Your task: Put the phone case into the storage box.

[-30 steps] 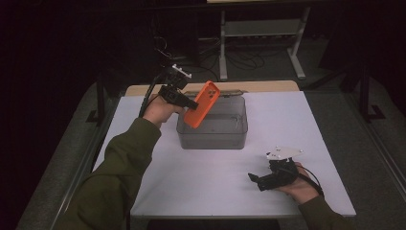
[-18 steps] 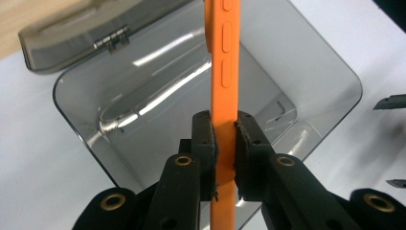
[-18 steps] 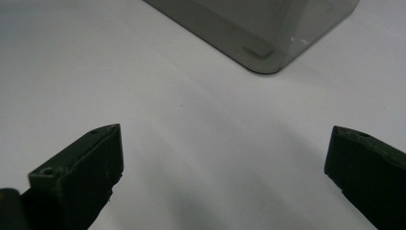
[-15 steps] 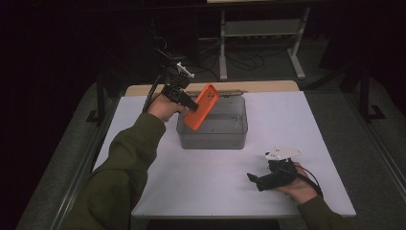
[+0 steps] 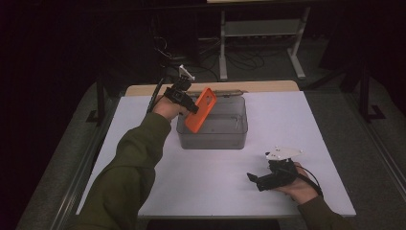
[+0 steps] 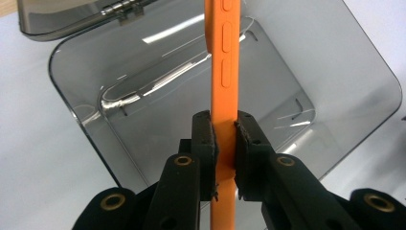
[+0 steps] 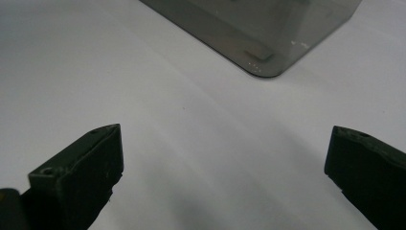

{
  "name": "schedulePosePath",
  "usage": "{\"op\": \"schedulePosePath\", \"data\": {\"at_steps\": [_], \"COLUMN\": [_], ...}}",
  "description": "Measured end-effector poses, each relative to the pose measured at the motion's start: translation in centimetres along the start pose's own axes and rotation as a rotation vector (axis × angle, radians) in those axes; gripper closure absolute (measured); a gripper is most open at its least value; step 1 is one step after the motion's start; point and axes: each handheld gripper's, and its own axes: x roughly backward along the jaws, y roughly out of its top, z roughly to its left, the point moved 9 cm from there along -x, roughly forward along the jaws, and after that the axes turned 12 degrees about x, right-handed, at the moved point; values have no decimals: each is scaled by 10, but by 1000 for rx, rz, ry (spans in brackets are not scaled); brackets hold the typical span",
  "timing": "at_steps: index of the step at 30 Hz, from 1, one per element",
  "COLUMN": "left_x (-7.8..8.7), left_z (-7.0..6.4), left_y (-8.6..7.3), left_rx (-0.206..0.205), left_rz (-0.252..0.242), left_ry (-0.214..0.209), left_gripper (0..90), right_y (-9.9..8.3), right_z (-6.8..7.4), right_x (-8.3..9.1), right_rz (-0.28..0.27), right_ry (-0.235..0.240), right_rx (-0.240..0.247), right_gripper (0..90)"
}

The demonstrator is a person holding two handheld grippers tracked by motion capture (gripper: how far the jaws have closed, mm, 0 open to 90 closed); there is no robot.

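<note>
The orange phone case [image 6: 224,72] hangs tilted over the open mouth of the smoky clear box [image 5: 238,135], its lower end dipping inside near the left wall. The box otherwise looks bare, with its hinged lid [image 6: 72,17] thrown back. The left gripper [image 6: 223,143] has its 2 jaws clamped tight on the case's edge. The right gripper [image 7: 225,167] rests on the white table [image 5: 297,120], jaws spread wide, holding nothing.
</note>
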Motion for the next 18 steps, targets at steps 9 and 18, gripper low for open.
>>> {"op": "schedulePosePath", "data": {"at_steps": [9,18], "left_x": [-4,-8], "left_z": [5,12], "left_y": [0,0], "left_rx": [36,72], "left_rz": [13,24], "left_ry": [18,38], "left_gripper": [800,800], "right_y": [1,2], "right_z": [-1,0], "right_x": [1,2], "right_rz": [-6,-13], "right_ry": [-2,-2], "right_rx": [-7,1], "right_gripper": [0,0]}}
